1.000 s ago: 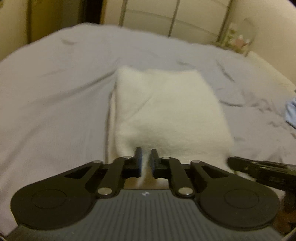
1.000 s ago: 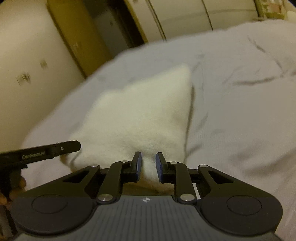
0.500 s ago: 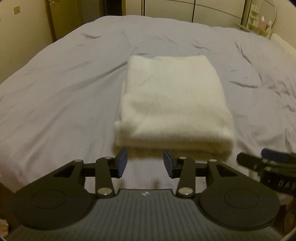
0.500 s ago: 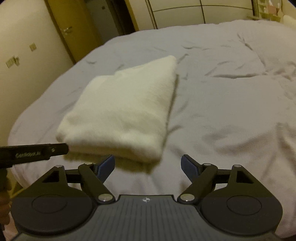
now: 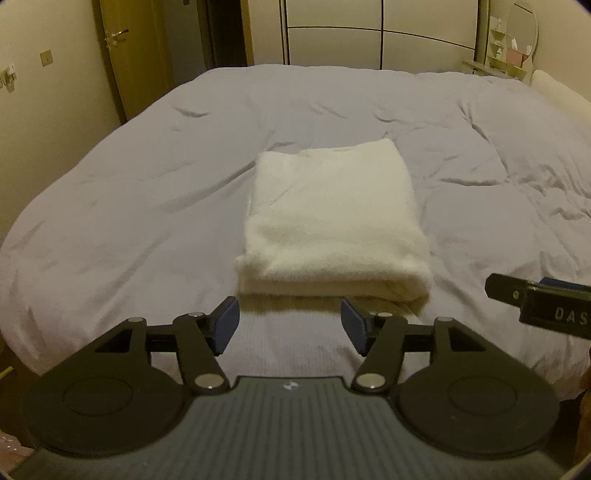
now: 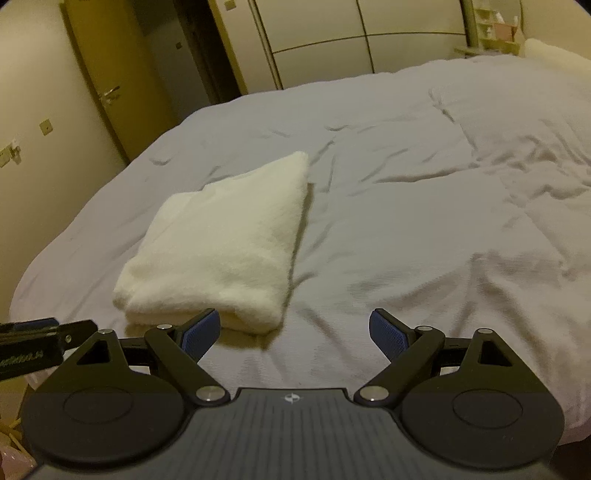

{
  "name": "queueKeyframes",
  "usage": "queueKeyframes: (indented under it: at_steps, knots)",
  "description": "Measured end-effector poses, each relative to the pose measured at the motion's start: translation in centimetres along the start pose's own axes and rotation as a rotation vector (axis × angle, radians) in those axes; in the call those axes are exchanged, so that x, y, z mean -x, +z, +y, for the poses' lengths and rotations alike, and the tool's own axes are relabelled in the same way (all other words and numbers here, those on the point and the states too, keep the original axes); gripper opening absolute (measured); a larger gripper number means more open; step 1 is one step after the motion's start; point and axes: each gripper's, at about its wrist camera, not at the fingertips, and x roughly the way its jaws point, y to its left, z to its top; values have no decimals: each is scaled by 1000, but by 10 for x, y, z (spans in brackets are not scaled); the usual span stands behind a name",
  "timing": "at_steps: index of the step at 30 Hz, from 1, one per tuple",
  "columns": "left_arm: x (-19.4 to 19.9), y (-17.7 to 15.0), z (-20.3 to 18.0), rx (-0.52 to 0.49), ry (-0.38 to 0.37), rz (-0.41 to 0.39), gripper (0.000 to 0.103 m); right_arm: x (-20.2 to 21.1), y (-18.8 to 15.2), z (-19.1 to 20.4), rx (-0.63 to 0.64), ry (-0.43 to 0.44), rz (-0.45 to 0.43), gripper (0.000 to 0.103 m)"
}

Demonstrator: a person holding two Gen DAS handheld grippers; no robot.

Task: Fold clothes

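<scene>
A folded cream-white fluffy garment [image 5: 334, 218] lies flat on the lilac bedspread [image 5: 129, 199], a thick rectangle with its folded edge toward me. My left gripper [image 5: 290, 326] hovers just short of that near edge, jaws opening, nothing between them. In the right wrist view the same garment [image 6: 225, 243] sits to the left. My right gripper [image 6: 295, 332] hangs over bare bedspread [image 6: 424, 221] beside the garment's near right corner, jaws opening wide and empty. Each gripper's tip shows at the edge of the other's view.
The bed fills most of both views, its near edge just below the grippers. A wooden door [image 5: 125, 55] and a dark doorway stand at the back left, wardrobe panels [image 5: 369, 33] behind the bed, a small shelf with a mirror [image 5: 517, 33] at the back right.
Both grippers let go of the garment's near edge, opened, and drew back and up. The garment now lies folded on the bed, smaller in both views.
</scene>
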Motion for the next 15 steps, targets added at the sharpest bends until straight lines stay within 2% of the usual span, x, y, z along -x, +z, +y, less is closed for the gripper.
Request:
queueKeyframes:
  at_steps: [8,15]
  knots:
    - [21,-10,-5,-7,64,-5,65,8,-4,5,30,2,3,90]
    - [31,-20,-6,0,102,6,74,15,-11,17,85,-7,27,91]
